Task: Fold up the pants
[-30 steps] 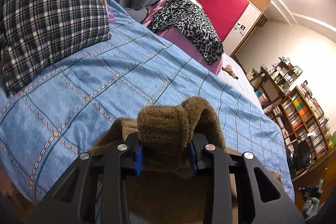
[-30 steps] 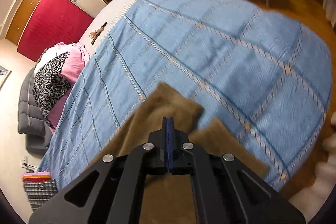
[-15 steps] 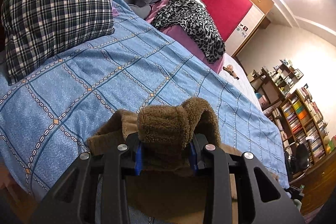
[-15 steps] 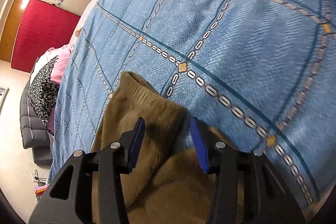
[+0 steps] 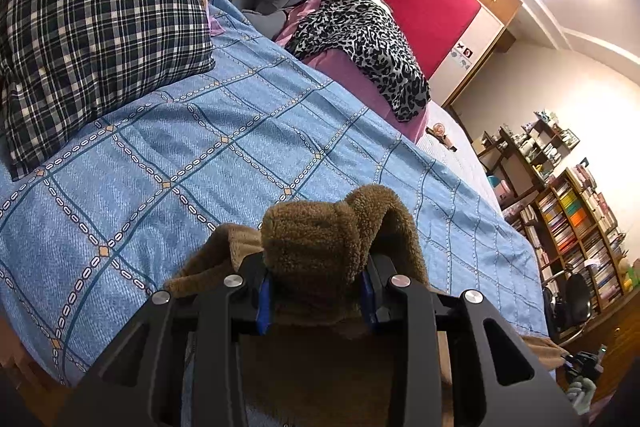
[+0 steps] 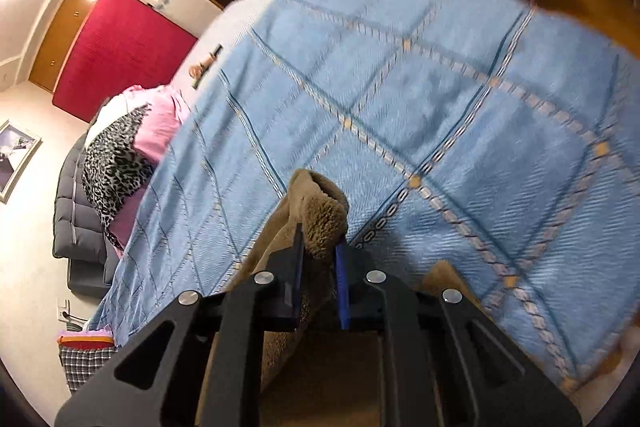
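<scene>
Left gripper clamps a thick fleecy fold of the pants; right gripper is closing on another bunched edge. Soft, floppy, bulky fleece, best taken at hems. Beyond lies the bed.

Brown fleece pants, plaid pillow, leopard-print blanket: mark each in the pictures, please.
brown fleece pants [image 5: 316,239], left wrist view, on the bunched fold above the pads.
plaid pillow [image 5: 100,27], left wrist view, on the middle of its front face.
leopard-print blanket [image 5: 372,43], left wrist view, on its upper draped part.
</scene>
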Demonstrator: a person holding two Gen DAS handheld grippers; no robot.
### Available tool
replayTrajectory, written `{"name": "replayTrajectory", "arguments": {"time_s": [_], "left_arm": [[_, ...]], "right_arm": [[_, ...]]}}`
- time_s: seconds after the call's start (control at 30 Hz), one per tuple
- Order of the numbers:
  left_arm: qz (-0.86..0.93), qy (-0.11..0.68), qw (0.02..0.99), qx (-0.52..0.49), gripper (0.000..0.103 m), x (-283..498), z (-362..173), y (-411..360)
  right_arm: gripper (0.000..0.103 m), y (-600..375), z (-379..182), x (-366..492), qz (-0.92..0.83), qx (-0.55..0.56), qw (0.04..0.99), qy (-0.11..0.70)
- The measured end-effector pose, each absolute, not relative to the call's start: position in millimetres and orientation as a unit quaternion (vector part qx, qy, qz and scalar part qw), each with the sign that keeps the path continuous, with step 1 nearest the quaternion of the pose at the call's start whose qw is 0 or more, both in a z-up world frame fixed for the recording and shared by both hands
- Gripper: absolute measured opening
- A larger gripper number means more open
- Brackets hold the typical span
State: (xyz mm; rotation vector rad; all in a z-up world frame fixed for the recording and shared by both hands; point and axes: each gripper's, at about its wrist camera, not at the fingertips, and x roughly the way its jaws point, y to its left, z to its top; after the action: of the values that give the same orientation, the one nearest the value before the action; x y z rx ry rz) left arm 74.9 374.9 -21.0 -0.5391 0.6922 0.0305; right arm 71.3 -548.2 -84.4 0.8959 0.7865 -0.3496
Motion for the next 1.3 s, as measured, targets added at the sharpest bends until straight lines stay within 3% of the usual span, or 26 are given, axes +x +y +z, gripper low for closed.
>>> {"name": "replayTrajectory", "arguments": {"time_s": [0.2,0.43,0.57,0.6,0.7,0.77,0.87,1.3], "left_arm": [[0.01,0.335,0.899,-0.283,0.033,55,-33,390],[-0.002,0.365,0.895,-0.256,0.035,17,-76,391],[0.019,0.404,0.895,-0.186,0.044,8,-105,383],[0.03,0.409,0.896,-0.172,0.05,8,-110,383],[0.05,0.418,0.893,-0.161,0.066,4,-119,391],[0.053,0.418,0.891,-0.172,0.073,-1,-120,399],[0.058,0.422,0.891,-0.158,0.074,-6,-120,404],[0.021,0.427,0.904,-0.005,0.075,-31,-111,387]], "right_arm": [[0.013,-556,-66,3,-0.2,0.415,0.811,0.36],[0.013,-547,-130,-44,-0.229,0.422,0.775,0.412],[0.015,-544,-161,-58,-0.235,0.433,0.758,0.427],[0.017,-544,-165,-61,-0.234,0.436,0.759,0.424],[0.033,-543,-163,-67,-0.239,0.427,0.764,0.42],[0.036,-542,-156,-72,-0.248,0.411,0.773,0.415],[0.041,-540,-144,-79,-0.263,0.383,0.787,0.407],[0.041,-458,-86,-29,-0.194,0.254,0.868,0.381]]}}
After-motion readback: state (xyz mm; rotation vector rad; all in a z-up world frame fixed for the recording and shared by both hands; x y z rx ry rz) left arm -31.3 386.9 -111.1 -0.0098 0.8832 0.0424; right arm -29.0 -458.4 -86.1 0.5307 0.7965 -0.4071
